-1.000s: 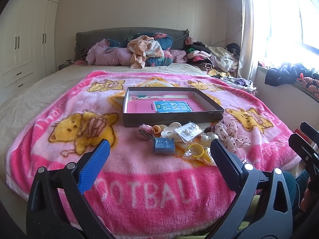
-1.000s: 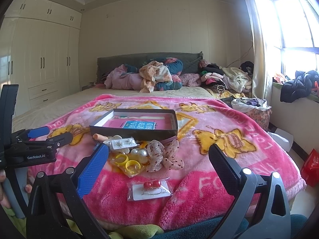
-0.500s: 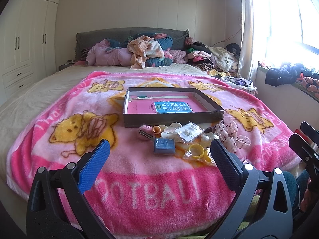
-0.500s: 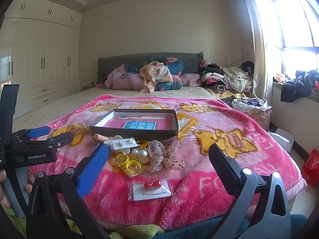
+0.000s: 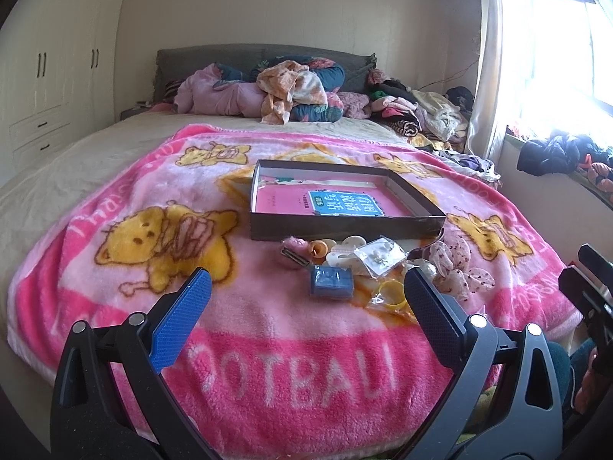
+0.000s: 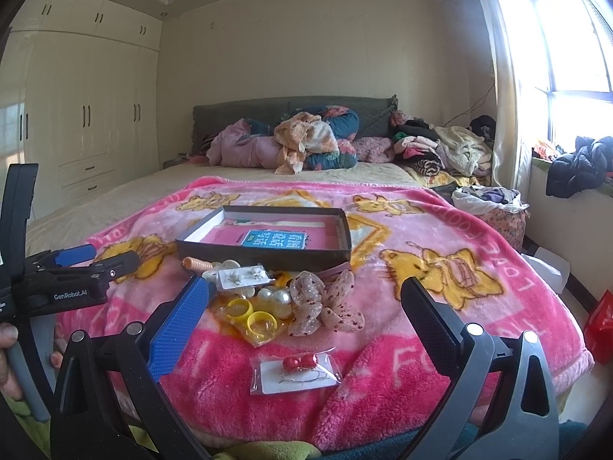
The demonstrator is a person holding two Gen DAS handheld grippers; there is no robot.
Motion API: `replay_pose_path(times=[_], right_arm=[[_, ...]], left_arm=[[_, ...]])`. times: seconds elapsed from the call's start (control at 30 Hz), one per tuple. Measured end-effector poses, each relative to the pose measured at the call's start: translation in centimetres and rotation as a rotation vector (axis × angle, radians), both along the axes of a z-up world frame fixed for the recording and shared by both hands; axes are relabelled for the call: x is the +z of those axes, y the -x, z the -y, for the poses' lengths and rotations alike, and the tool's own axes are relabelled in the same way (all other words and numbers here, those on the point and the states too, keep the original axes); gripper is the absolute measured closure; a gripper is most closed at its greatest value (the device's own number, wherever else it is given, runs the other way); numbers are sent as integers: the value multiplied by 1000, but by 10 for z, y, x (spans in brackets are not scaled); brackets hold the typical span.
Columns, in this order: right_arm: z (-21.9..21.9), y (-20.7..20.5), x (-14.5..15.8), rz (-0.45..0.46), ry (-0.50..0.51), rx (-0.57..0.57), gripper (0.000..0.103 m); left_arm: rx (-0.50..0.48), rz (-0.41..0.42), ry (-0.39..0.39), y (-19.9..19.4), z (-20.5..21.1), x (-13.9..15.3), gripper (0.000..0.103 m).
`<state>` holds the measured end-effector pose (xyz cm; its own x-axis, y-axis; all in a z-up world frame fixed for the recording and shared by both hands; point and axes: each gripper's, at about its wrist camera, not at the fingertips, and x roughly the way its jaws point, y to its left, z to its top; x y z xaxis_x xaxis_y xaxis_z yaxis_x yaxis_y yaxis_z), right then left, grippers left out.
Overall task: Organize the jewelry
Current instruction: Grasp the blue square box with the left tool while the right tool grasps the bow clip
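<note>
A dark shallow box (image 5: 346,226) (image 6: 264,255) with a pink book inside lies on the pink blanket. In front of it sits a jumble: a blue pad (image 5: 331,281), yellow rings in a bag (image 5: 390,293) (image 6: 251,316), an earring card (image 5: 379,257) (image 6: 239,278), pearls (image 6: 277,299), a dotted fabric bow (image 5: 459,272) (image 6: 329,301), an orange clip (image 6: 197,265). A packet of red bead earrings (image 6: 295,373) lies nearest. My left gripper (image 5: 306,299) and right gripper (image 6: 302,308) hang open above the near blanket, both empty.
The left gripper's side (image 6: 57,280) shows at the left of the right wrist view, with a hand below it. Clothes (image 6: 306,145) are heaped at the headboard. Wardrobes (image 6: 88,122) line the left wall, and a window sill with garments (image 6: 578,165) runs along the right.
Both grippers have barely shifted; the left one has edged slightly toward the items. Nothing was gripped or released.
</note>
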<state>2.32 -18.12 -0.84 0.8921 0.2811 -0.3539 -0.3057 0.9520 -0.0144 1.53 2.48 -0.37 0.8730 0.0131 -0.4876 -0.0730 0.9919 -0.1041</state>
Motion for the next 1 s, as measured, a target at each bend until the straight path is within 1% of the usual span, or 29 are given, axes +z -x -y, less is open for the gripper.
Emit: replay_pose_path(times=[0.2, 0.37, 0.57, 0.73, 0.83, 1.0], right_arm=[[-9, -9, -12, -58, 33, 34, 5], [-17, -11, -22, -97, 65, 61, 5], [-19, -22, -32, -141, 77, 70, 5], [-13, -44, -33, -153, 100, 44, 5], [-7, -60, -34, -163, 107, 23, 5], [3, -85, -39, -214, 106, 5, 5]], left_arm=[[2, -29, 19, -11, -7, -7, 11], [-16, -56, 29, -22, -9, -14, 11], [-57, -108, 5, -41, 1, -27, 11], [-85, -133, -17, -59, 8, -37, 11], [-101, -146, -10, -70, 8, -43, 11], [-121, -177, -6, -86, 9, -51, 11]])
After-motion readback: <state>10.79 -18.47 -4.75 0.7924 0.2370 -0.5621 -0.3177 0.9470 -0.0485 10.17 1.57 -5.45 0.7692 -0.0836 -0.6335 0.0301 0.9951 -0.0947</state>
